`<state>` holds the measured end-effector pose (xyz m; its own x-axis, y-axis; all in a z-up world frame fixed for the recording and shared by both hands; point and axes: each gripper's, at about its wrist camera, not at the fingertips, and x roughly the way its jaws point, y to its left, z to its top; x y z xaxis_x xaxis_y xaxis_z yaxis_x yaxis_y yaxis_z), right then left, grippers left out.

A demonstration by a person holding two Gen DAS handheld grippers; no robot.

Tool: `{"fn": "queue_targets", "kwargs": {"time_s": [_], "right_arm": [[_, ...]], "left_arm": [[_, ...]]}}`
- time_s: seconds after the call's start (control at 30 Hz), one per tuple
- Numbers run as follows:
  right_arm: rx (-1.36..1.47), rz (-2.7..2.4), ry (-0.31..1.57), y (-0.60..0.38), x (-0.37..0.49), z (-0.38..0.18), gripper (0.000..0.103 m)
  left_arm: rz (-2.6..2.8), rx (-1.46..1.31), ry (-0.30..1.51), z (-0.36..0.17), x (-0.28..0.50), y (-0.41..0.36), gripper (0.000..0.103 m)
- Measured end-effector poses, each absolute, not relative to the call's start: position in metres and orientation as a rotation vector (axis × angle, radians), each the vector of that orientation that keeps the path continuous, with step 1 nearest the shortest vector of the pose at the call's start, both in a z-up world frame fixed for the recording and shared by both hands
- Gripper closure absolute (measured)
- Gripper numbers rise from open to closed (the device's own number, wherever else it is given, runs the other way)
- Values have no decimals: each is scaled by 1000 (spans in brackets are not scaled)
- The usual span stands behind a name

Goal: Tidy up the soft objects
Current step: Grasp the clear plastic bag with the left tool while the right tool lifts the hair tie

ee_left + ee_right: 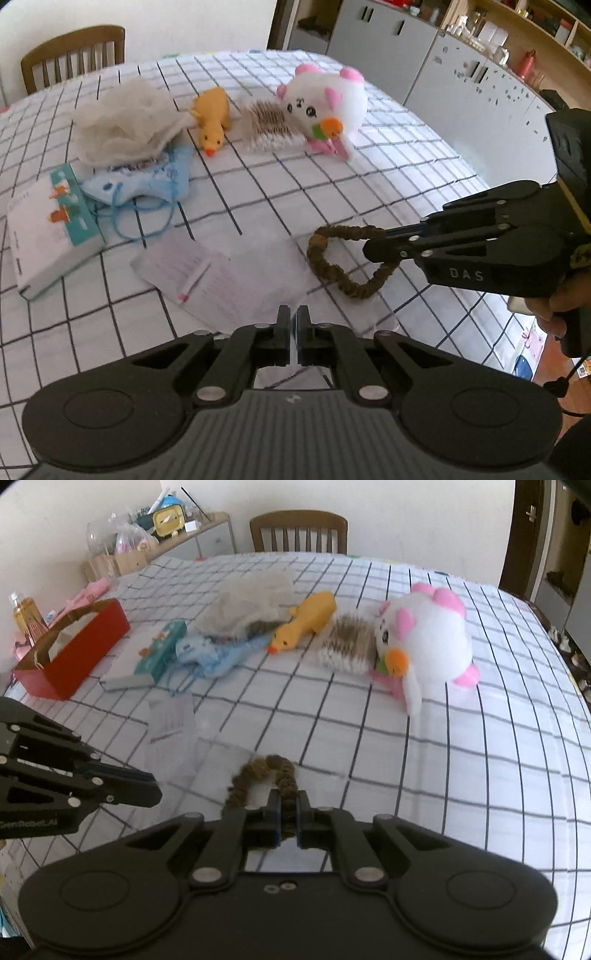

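Right gripper (289,814) is clamped on a brown scrunchie (275,775): ruffled fabric loop, olive-brown, bunched and wrinkled all round. In the right wrist view it sits at lower centre, one strand pinched between the fingertips, the rest arcing up and left of them. In the left wrist view the same scrunchie (334,258) hangs as a stretched, roughly heart-shaped loop right of centre, pinched at its upper right by the right gripper (380,240), which enters from the right edge. Whether its lower end touches the cloth I cannot tell.

Left gripper (294,325) has its jaws together at bottom centre of its own view, a thin sliver of gap, nothing solid visible between them. A clear plastic bag (295,273) lies just ahead of it, over a printed paper slip (184,269). In the right wrist view the left gripper (147,790) comes in from the left edge.

Table has a white tablecloth (461,775) with a dark grid.

Other soft things, upper half of both views, in a row:
- beige mesh cloth (122,122), crumpled, upper left
- light blue drawstring pouch (147,181) just below it, cords trailing
- yellow plush duck (212,122), centre
- bristly brown-and-white plush (269,125), touching the next one
- white-and-pink plush toy (325,107), orange beak, lying on its side

White-and-teal box (51,229) at left. Red box (74,646) at far left of the right wrist view.
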<state>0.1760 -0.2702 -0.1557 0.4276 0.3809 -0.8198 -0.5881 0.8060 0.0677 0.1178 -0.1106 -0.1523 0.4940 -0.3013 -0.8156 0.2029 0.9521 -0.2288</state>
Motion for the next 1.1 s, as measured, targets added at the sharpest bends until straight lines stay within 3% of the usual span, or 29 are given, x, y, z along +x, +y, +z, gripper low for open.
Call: {"fn": "queue_targets", "kwargs": {"time_s": [0.2, 0.3, 0.33, 0.4, 0.43, 0.47, 1.0, 1.1], "right_arm": [[-244, 612, 985, -273, 173, -166, 97], [-247, 618, 983, -273, 173, -166, 97], [-247, 620, 983, -272, 173, -166, 97], [-251, 625, 984, -272, 173, -166, 97], [-252, 626, 984, -273, 173, -166, 97], [-252, 628, 983, -273, 174, -166, 96], [-257, 638, 983, -272, 174, -166, 96], [-259, 638, 979, -272, 173, -167, 96]], "left_arm": [[-300, -133, 1059, -165, 120, -109, 99], [-315, -155, 1065, -165, 121, -107, 92], [-317, -159, 1068, -164, 121, -107, 86], [-317, -165, 1063, -161, 119, -107, 62], [-318, -168, 1060, -160, 118, -106, 38], [-311, -170, 1055, -159, 116, -106, 26], [-294, -71, 1051, -162, 112, -128, 27], [-329, -43, 1049, -161, 113, -138, 38]]}}
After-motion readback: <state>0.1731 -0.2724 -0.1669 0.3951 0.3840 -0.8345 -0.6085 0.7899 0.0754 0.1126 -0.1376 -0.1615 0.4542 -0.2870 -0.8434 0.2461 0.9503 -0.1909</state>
